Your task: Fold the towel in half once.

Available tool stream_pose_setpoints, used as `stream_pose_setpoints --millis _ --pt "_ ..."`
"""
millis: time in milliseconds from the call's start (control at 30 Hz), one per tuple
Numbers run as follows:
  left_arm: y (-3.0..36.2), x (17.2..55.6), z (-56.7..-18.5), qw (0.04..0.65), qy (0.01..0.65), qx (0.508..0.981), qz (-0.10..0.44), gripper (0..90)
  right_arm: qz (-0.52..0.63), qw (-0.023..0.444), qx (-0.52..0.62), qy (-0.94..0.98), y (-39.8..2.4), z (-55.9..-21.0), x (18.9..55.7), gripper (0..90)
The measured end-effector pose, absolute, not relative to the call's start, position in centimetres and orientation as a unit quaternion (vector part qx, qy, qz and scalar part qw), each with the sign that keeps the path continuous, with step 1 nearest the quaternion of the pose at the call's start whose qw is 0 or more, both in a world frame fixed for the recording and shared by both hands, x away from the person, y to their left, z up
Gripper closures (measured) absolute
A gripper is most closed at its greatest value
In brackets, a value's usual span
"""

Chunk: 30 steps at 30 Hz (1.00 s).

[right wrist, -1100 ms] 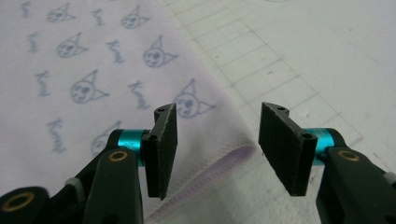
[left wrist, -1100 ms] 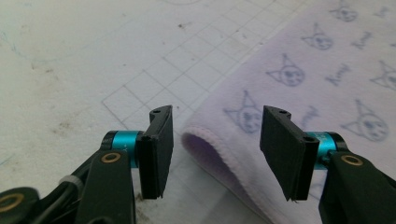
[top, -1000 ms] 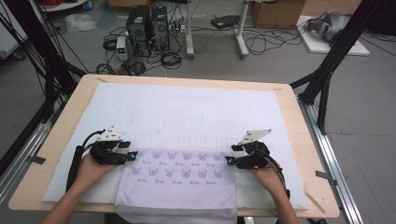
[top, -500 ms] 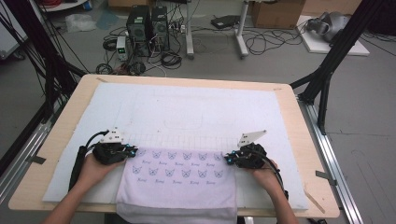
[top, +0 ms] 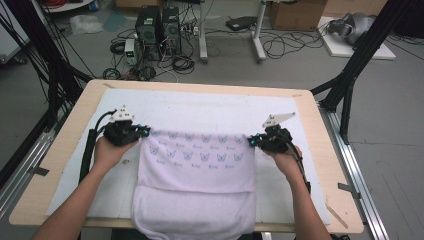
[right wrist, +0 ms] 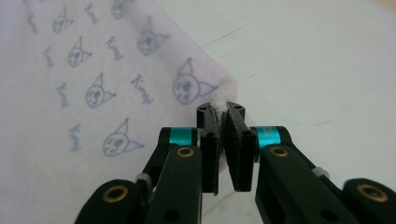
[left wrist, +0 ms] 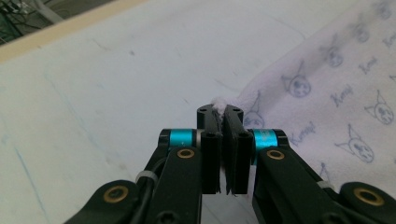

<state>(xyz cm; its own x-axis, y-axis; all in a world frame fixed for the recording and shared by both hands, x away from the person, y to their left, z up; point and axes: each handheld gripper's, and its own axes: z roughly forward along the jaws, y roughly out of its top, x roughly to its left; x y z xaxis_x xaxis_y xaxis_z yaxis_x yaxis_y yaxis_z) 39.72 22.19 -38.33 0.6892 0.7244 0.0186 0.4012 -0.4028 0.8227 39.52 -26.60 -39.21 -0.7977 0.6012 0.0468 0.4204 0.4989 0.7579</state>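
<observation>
Pale lilac terry towel with small printed cat faces (top: pixel 195 175) lies on white-covered wooden table (top: pixel 320 150), near edge hanging off front. Left gripper (top: pixel 142 131) jaws have just closed, pinching its left corner; right gripper (top: pixel 251 141) likewise pinches right corner.

Lab or workshop, computer towers (top: pixel 157 27) and tangled cables (top: pixel 280 40) on grey floor, black frame struts (top: pixel 360 60)

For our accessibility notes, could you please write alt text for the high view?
A person's two hands each hold a tool, left tool and right tool, shut on the far corners of a pale printed towel over a white-covered table.
</observation>
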Motion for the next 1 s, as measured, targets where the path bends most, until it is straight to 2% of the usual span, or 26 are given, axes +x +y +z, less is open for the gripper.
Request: stream_pose_setpoints --millis 167,333,433,467,500,533,700,1000 --pt "21.7 43.2 -34.5 0.420 0.349 0.809 0.216 86.1 0.392 0.143 0.305 0.856 -26.3 -36.1 42.5 85.2" --pt "21.9 45.7 -30.2 0.437 0.356 0.789 0.244 86.0 0.412 0.176 0.315 0.837 -26.7 -31.2 44.6 85.4" --pt "21.6 46.5 -29.2 0.428 0.358 0.788 0.261 85.2 0.418 0.186 0.315 0.831 -26.4 -29.5 45.3 85.2" --pt "21.5 46.7 -29.4 0.420 0.361 0.789 0.264 82.6 0.413 0.187 0.314 0.834 -26.1 -29.6 45.4 84.0" --pt "21.4 46.8 -30.0 0.406 0.369 0.793 0.266 74.1 0.410 0.183 0.316 0.836 -25.9 -30.0 45.7 80.2" --pt "21.4 46.8 -30.5 0.401 0.370 0.795 0.264 67.9 0.404 0.180 0.327 0.835 -25.8 -30.8 45.9 72.1" --pt "22.8 45.9 -34.1 0.392 0.380 0.802 0.241 63.0 0.390 0.140 0.349 0.841 -26.1 -34.5 45.7 61.8" --pt "24.0 42.1 -38.5 0.423 0.356 0.812 0.188 62.0 0.384 0.110 0.323 0.858 -25.9 -38.6 42.1 62.6"
